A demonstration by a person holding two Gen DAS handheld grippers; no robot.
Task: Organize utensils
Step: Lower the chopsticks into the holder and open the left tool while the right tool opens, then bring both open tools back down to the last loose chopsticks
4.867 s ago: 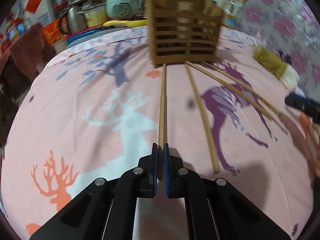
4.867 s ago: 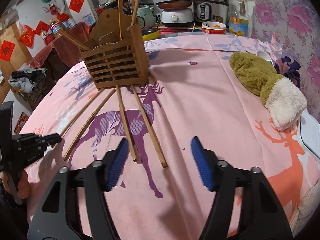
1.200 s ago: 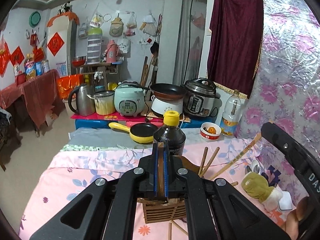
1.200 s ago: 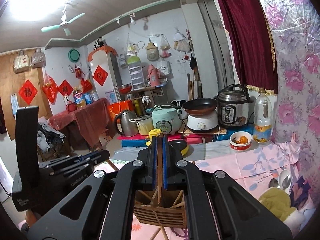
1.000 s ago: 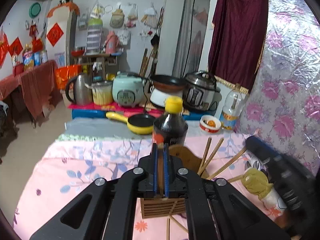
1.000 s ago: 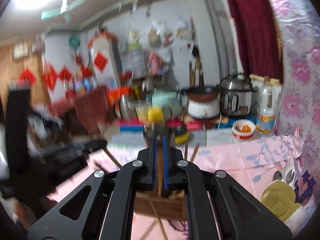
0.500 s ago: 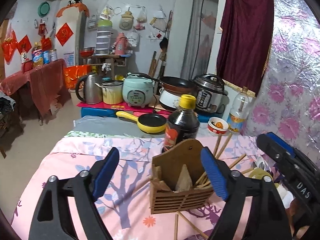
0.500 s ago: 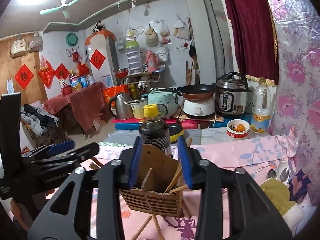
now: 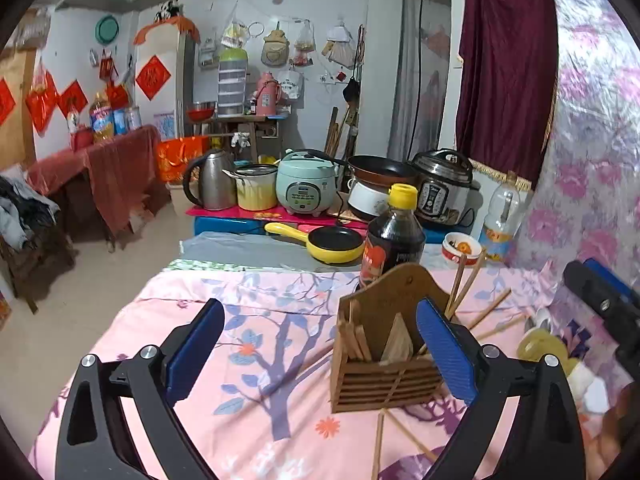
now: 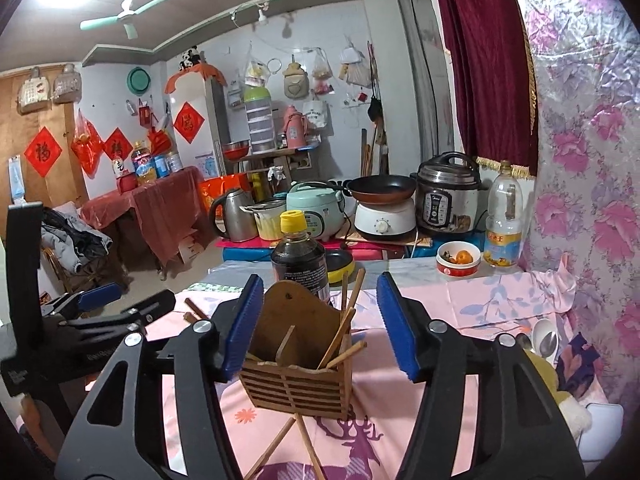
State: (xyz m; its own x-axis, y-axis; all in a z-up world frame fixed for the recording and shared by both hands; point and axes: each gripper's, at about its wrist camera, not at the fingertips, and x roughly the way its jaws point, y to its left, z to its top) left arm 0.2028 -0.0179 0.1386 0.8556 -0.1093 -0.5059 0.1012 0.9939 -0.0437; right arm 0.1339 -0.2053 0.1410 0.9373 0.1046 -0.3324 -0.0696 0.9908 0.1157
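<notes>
Left gripper (image 9: pixel 318 350): matte black angular arms with triangular cut-outs, silver screws at pivots, ribbed blue pads (image 9: pixel 446 350) on fingers. Right gripper (image 10: pixel 320 326): same black frame, silver screws, ribbed blue pads (image 10: pixel 396 326). White lettering, too blurred to read, on left gripper's black body in right wrist view.

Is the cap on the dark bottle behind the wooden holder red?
No, the dark bottle standing behind the wooden holder has a yellow cap.
</notes>
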